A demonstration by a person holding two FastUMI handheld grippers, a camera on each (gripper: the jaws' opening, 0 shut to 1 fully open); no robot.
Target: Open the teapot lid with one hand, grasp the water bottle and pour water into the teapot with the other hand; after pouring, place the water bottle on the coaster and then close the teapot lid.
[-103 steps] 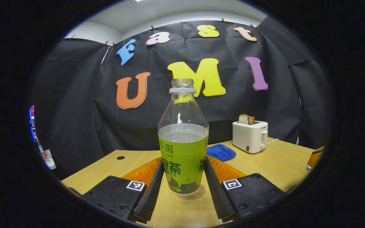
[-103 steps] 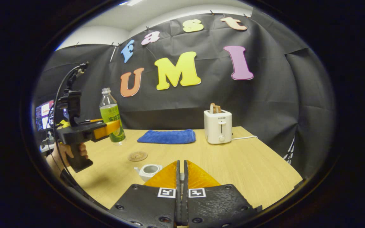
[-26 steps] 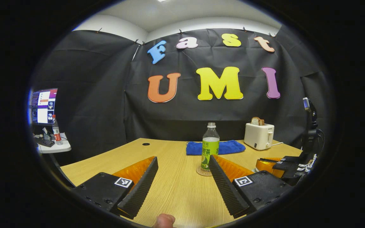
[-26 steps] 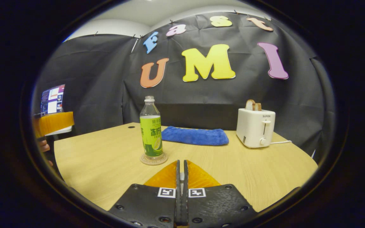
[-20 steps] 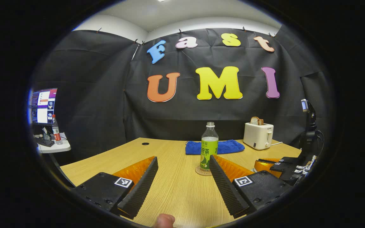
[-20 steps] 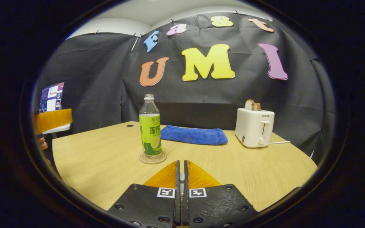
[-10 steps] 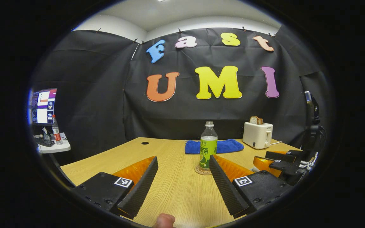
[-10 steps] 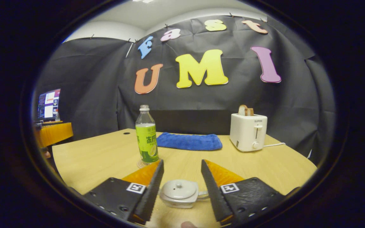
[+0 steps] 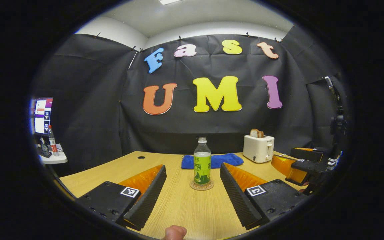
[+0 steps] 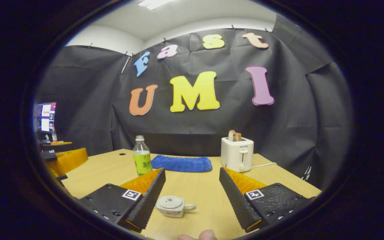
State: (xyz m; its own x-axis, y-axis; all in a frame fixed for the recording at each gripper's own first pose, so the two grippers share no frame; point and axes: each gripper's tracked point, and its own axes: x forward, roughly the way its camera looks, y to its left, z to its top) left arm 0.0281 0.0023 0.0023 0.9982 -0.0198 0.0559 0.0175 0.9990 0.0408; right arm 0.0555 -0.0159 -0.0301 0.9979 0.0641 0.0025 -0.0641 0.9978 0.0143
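Both grippers stand with fingers spread wide and hold nothing: the left gripper [image 9: 192, 196] points at the water bottle [image 9: 202, 165], which stands upright on the round coaster [image 9: 201, 185] on the worktop [image 9: 185, 210], apart from the fingers. The right gripper [image 10: 192, 196] frames the small white teapot [image 10: 170, 205], its lid [image 10: 169, 201] apparently seated on top. A blue cloth [image 10: 182, 163] and a toaster [image 10: 237, 154] sit behind.

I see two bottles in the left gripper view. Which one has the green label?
The water bottle standing upright on the coaster on the wooden table. The other, a small bottle on the side shelf at far left, carries a red label.
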